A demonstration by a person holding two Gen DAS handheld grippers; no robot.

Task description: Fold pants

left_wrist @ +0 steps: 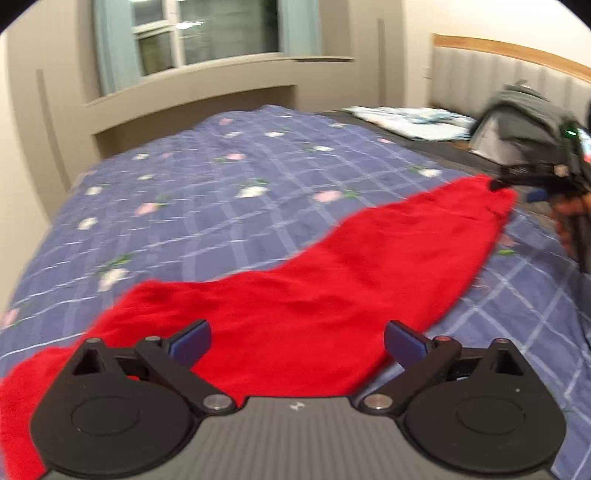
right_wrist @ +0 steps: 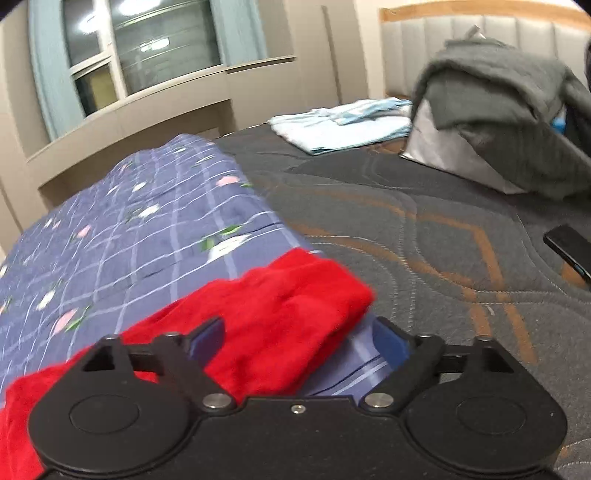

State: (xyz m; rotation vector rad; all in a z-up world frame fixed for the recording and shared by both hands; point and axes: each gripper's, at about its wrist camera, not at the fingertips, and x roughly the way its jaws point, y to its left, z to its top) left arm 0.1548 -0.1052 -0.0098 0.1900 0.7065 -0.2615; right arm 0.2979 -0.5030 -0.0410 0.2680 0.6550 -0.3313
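Observation:
Red pants lie stretched out flat on a blue checked quilt, running from the near left to the far right. My left gripper hovers over their near end, open, its blue pads wide apart with nothing pinched. In the right wrist view the other end of the pants lies bunched at the quilt's edge. My right gripper is open around it, and the pads do not press on the cloth. The right gripper also shows at the far end in the left wrist view, held by a hand.
Beyond the quilt the dark quilted mattress is bare. On it lie a folded light-blue cloth, a grey blanket draped over a silver bag and a black phone. A padded headboard and a window wall bound the bed.

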